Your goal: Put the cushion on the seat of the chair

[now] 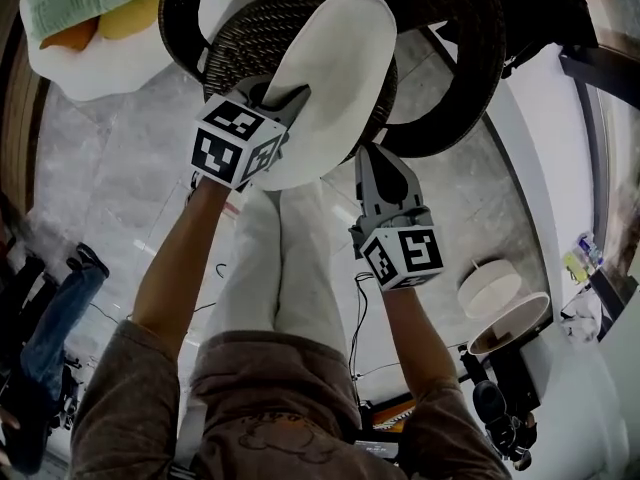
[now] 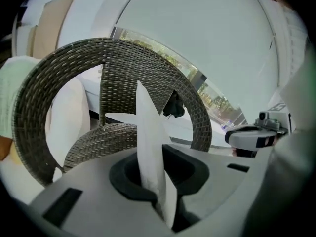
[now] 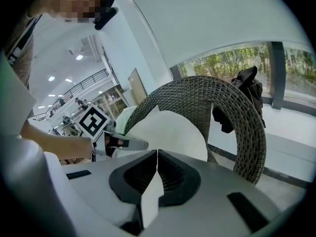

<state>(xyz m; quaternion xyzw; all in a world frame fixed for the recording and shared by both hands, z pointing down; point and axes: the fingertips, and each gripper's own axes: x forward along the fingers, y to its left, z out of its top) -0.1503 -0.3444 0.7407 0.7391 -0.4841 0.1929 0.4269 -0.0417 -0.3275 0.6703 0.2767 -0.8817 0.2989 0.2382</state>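
Cushion (image 1: 335,78), pinched at its edge by the fingers of left gripper (image 1: 288,100) and right gripper (image 1: 378,158), tilts over the wicker chair's seat (image 1: 250,36) just beyond them; lowering both evenly should lay it flat.

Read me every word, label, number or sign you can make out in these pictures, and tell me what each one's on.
No readable text anywhere.
On the left marker cube and the right marker cube: black-and-white square codes only, no letters or digits.
On the shirt print: a faint drawing, too dim to read.
On the small items at the right edge: too small to read.
On the cushion: plain white, no label showing.
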